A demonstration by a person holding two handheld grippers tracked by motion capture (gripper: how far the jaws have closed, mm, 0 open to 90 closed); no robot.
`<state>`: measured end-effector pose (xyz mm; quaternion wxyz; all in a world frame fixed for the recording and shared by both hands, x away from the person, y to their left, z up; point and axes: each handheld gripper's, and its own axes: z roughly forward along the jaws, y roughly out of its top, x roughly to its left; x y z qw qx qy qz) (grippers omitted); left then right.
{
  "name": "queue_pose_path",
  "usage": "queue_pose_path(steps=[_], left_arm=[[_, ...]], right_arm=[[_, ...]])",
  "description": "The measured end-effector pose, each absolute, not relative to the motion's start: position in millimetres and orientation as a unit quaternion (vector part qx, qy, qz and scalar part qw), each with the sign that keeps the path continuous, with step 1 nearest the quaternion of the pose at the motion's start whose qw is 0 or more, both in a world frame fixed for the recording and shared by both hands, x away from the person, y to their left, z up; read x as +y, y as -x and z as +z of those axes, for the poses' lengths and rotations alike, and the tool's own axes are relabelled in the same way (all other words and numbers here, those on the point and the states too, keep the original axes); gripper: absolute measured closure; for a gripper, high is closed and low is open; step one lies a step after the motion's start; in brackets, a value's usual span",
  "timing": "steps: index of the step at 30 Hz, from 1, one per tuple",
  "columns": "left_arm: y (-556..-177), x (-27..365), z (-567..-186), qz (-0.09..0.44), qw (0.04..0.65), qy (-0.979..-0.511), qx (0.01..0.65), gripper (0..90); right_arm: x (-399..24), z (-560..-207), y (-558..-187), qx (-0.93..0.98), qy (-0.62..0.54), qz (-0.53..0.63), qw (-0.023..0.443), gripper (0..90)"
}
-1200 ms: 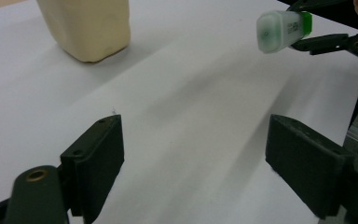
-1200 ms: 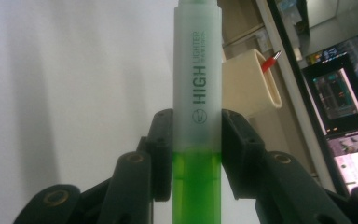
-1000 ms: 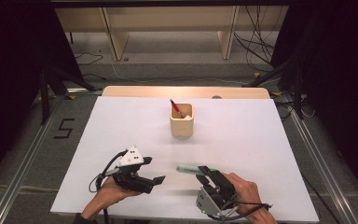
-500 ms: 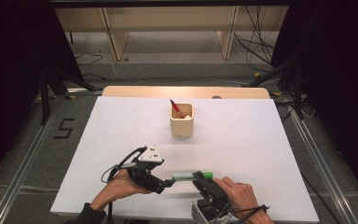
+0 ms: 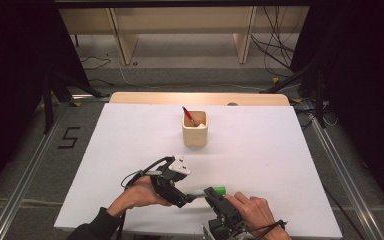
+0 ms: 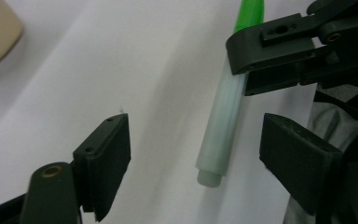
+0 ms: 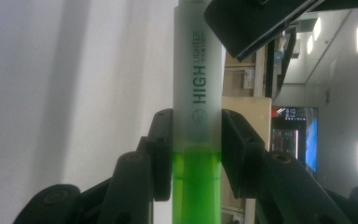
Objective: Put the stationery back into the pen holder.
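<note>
One frosted cylindrical highlighter [image 7: 198, 116] | right gripper [image 7: 196, 154] jaws clamp it | left gripper [image 6: 205, 158] jaws apart, closing

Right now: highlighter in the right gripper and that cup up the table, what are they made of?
Highlighter: looks like plastic, frosted translucent barrel with printed lettering, glossy green cap end. Cup: probably pale wood or bamboo, matte, rounded square; too small to be sure.

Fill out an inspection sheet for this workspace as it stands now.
Surface: white table top, bare around the work.
Job's things: green highlighter, frosted barrel end free.
Clutter: wooden cup holding a red pen.
Grippers: right gripper clamped on the highlighter; left gripper open, jaws just closing in around the barrel without touching.
Cables: black lead trailing from the left gripper.
Surroundings: floor cables, wooden shelving.
</note>
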<state>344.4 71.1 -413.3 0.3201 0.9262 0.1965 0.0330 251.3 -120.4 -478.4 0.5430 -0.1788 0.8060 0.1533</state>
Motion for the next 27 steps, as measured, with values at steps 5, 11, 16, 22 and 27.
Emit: queue_pose_path(steps=[5, 11, 16, 22, 27], left_arm=[[-346, 61, -414, 0.022, 0.292, -0.94, 0.174, 29.0], [-352, 53, -412, 0.003, 0.268, -0.951, 0.151, 37.2], [-354, 46, -412, -0.014, 0.253, -0.958, 0.135, 44.7], [-357, 40, -413, -0.032, 0.242, -0.962, 0.123, 53.8], [-358, 36, -413, -0.04, 0.235, -0.964, 0.115, 60.1]], right_arm=[[-119, -479, -250, 0.806, 0.187, 0.149, 0.541, 67.2], [-119, -480, -249, 0.803, 0.194, 0.151, 0.542, 67.2], [-119, -481, -248, 0.803, 0.194, 0.15, 0.544, 67.2], [-118, -482, -248, 0.8, 0.204, 0.15, 0.545, 67.2], [-118, -482, -247, 0.8, 0.205, 0.149, 0.544, 67.1]])
